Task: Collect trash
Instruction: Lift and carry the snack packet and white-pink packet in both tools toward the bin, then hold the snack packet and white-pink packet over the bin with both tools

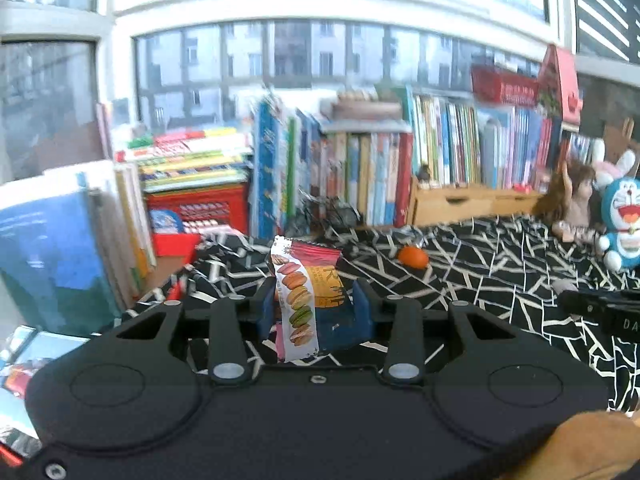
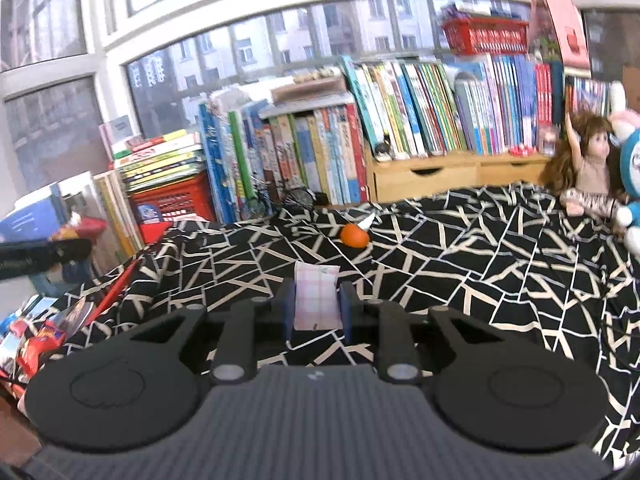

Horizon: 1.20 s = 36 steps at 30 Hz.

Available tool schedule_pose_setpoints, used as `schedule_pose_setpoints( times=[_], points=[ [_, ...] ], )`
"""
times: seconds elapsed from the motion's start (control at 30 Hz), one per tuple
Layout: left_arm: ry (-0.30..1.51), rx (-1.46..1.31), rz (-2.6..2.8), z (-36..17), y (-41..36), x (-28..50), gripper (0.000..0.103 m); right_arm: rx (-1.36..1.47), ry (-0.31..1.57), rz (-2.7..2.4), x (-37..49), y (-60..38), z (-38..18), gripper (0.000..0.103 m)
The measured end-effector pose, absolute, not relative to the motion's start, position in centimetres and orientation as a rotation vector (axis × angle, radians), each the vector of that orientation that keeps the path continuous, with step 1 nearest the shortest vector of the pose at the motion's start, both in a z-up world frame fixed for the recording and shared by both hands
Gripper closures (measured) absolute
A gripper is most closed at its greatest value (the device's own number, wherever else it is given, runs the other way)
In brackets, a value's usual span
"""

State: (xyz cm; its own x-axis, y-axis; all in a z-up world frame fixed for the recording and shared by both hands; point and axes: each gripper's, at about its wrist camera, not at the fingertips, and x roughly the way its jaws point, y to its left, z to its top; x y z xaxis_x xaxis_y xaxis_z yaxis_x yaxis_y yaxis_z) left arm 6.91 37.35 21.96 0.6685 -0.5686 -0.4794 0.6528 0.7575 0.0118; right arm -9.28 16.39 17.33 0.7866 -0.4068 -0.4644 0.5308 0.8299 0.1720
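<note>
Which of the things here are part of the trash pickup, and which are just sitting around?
Part of the job:
- macaron wrapper, gripped in the left tongs
- pink checked packet, gripped in the right tongs
- orange wrapper on the patterned cloth, likely trash

Just lying about:
- books
- doll
- blue plush toy
- red crate
</note>
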Motion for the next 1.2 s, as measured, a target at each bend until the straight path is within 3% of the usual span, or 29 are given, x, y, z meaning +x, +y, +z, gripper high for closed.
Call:
schedule_pose_setpoints(
  times=[0.57, 1.2],
  points=[
    [0.488, 0.137, -0.688, 21.8, 54.7, 1.1, 0.064, 0.272, 0.373, -0.590, -15.1, 28.5, 18.6, 0.074],
    [0.826, 0.132, -0.575, 8.2, 64.2, -2.6, 0.064, 0.104, 0.520, -0.197, -12.5, 42.1, 14.3, 0.074]
  ],
)
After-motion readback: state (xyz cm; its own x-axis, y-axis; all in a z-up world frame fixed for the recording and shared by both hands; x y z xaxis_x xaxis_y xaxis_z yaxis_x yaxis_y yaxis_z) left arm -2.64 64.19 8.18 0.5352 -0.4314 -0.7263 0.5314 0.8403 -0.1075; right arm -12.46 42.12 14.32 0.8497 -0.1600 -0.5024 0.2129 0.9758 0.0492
